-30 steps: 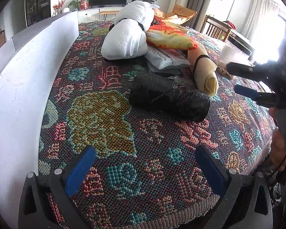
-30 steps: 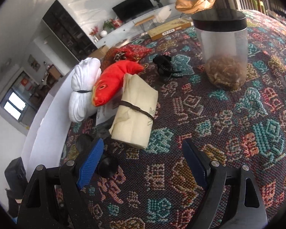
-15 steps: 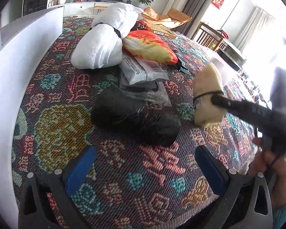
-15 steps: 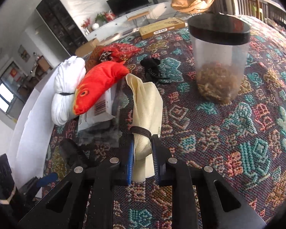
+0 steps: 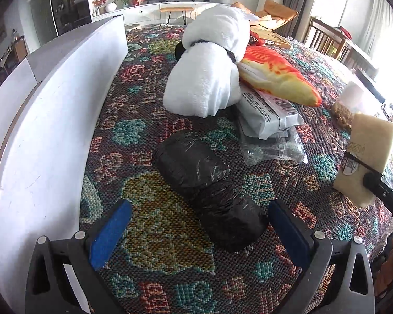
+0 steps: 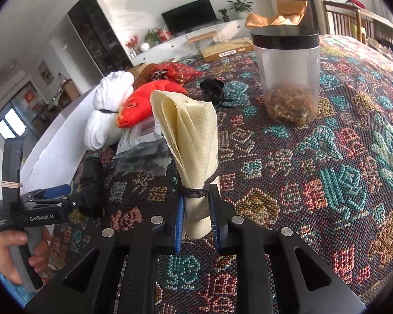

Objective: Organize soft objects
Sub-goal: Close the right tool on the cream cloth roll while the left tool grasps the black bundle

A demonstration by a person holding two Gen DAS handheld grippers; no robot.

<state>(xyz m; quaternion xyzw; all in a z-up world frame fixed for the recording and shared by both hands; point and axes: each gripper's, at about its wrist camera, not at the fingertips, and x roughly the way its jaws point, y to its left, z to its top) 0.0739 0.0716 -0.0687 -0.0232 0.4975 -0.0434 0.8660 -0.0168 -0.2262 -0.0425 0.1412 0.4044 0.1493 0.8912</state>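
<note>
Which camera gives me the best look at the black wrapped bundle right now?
The left wrist view: the black wrapped bundle lies full length on the patterned cloth, its near end between the open left tool fingers. The right wrist view shows only a dark sliver of it, partly behind that tool.

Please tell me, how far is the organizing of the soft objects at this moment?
Early stage. Nothing looks sorted yet. In hand: the right gripper has its jaws shut on the beige cloth roll, lifted off the patterned cover. The left gripper is open near the black wrapped bundle. Left: that bundle, the white towel roll, the fish plush and the grey packets lie piled together.
</note>
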